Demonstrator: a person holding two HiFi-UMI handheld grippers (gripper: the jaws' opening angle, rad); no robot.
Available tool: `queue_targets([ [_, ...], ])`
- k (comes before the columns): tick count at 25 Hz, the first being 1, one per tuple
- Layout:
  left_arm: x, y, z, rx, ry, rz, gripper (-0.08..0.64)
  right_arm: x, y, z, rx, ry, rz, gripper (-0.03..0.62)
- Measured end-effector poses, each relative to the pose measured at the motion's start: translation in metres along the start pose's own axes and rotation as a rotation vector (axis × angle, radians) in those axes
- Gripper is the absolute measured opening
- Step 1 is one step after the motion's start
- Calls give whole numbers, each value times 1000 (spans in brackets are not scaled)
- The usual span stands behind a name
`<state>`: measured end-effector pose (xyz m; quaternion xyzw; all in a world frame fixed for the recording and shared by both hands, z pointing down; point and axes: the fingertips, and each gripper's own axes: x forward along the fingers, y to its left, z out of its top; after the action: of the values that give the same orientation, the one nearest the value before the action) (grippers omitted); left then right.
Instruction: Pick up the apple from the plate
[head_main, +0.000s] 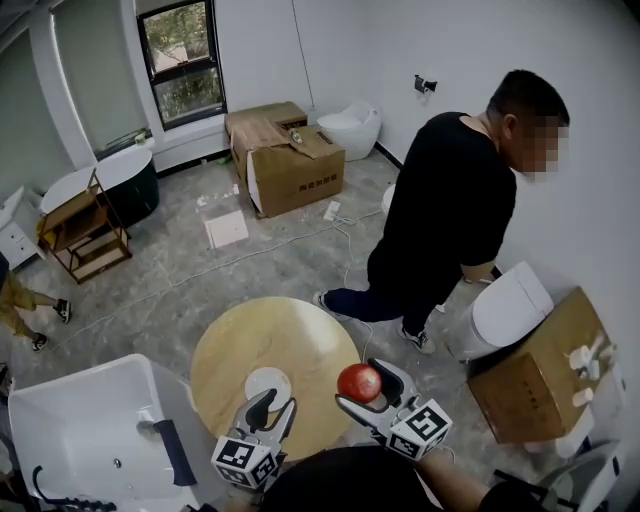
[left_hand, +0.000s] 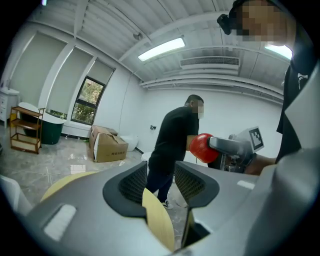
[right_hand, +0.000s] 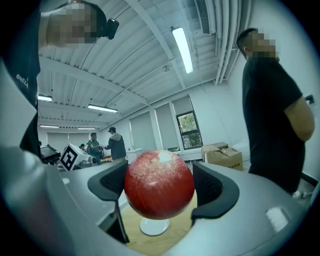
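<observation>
- White plate (head_main: 268, 385) flat on the round wooden surface (head_main: 250, 335), near its front edge, seen small and pale under the fruit in the right gripper view (right_hand: 154, 226)
- Red apple (head_main: 359, 382) off the plate and to its right, up in the air over the right-hand rim of the surface
- Right tongs (head_main: 366, 387) pinching the apple from both sides, dark pads pressed on its flanks, the fruit filling the gap in the right gripper view (right_hand: 159, 183)
- Right tongs pointing forward and a little leftward from the wearer, marker cube (head_main: 425, 426) at the rear, bare forearm (head_main: 455, 485) behind it at the bottom edge
- Left tongs (head_main: 272, 408) spread, with only the rim of the surface and the floor showing through the gap in the left gripper view (left_hand: 160, 182)
- Left tongs low over the front edge of the surface, tips just short of the plate, own marker cube (head_main: 244, 461) close to the wearer's body
- Apple and right tongs visible at right in the left gripper view (left_hand: 202, 148), higher than the left tongs
- Person in black (head_main: 450, 215) standing past the surface, beside a white toilet (head_main: 508, 308)
- Open cardboard box (head_main: 290, 165) on the floor farther back, white bathtub (head_main: 70, 420) at lower left
</observation>
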<state>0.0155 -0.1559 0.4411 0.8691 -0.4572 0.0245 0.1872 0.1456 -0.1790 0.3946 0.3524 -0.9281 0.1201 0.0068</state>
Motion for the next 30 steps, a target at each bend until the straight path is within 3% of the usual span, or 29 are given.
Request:
queue_targets([
  [30, -15, -8, -5, -9, -32, 23, 181, 6, 4, -21, 7, 40, 37, 408],
])
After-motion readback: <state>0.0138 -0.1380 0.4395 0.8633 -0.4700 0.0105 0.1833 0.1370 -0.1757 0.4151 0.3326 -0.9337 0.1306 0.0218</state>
